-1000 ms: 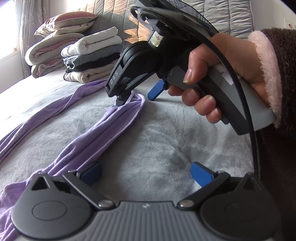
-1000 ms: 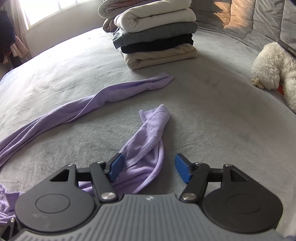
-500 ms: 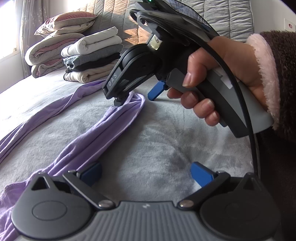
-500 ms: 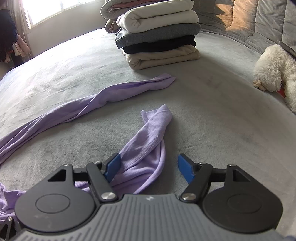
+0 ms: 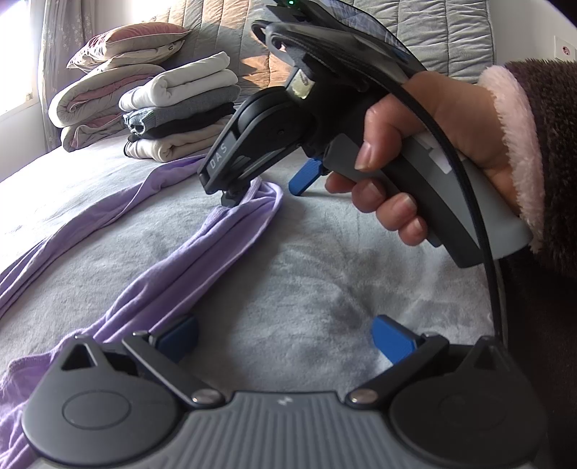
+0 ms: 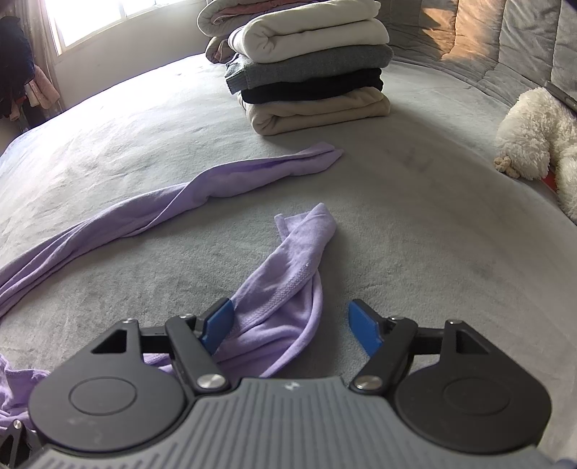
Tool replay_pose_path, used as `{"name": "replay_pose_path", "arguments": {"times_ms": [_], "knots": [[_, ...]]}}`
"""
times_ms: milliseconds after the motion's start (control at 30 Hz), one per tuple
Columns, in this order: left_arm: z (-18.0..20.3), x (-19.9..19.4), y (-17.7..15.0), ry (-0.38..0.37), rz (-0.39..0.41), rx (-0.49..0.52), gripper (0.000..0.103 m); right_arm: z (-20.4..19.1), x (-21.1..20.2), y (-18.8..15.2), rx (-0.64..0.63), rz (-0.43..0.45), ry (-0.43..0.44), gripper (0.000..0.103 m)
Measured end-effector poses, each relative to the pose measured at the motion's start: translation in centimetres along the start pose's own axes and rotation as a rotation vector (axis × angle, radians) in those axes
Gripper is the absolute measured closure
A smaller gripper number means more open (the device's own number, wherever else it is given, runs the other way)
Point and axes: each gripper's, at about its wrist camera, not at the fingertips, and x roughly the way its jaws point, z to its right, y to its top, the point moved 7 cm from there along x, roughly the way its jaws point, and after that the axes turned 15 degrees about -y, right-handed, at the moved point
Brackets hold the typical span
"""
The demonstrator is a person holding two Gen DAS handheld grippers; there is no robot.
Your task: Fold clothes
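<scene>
A lavender garment (image 6: 288,267) lies bunched in long strips on the grey bed cover (image 6: 414,234). My right gripper (image 6: 290,323) is open over the end of the nearer strip. The cloth lies between the blue pads, against the left one and clear of the right one. A second strip (image 6: 230,176) runs away toward the folded stack. In the left wrist view, a hand (image 5: 414,144) holds the right gripper (image 5: 268,187) with its tips down on that strip's end (image 5: 259,202). My left gripper (image 5: 285,337) is open, the garment (image 5: 162,285) beside its left pad.
A stack of folded clothes (image 6: 310,72) sits at the far side of the bed, with folded blankets and a pillow (image 5: 108,72) behind it. A white plush toy (image 6: 533,137) lies at the right. A quilted headboard (image 5: 450,32) stands behind.
The right gripper's pads have spread slightly wider around the lavender strip. The left gripper and the garment have kept still.
</scene>
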Motion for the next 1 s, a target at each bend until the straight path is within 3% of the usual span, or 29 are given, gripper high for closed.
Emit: {"name": "replay_pose_path", "arguments": {"times_ms": [1000], "knots": [[-0.01, -0.01, -0.03, 0.001, 0.0, -0.001, 0.0, 0.06, 0.25, 0.06, 0.005, 0.002, 0.005, 0.027]]}}
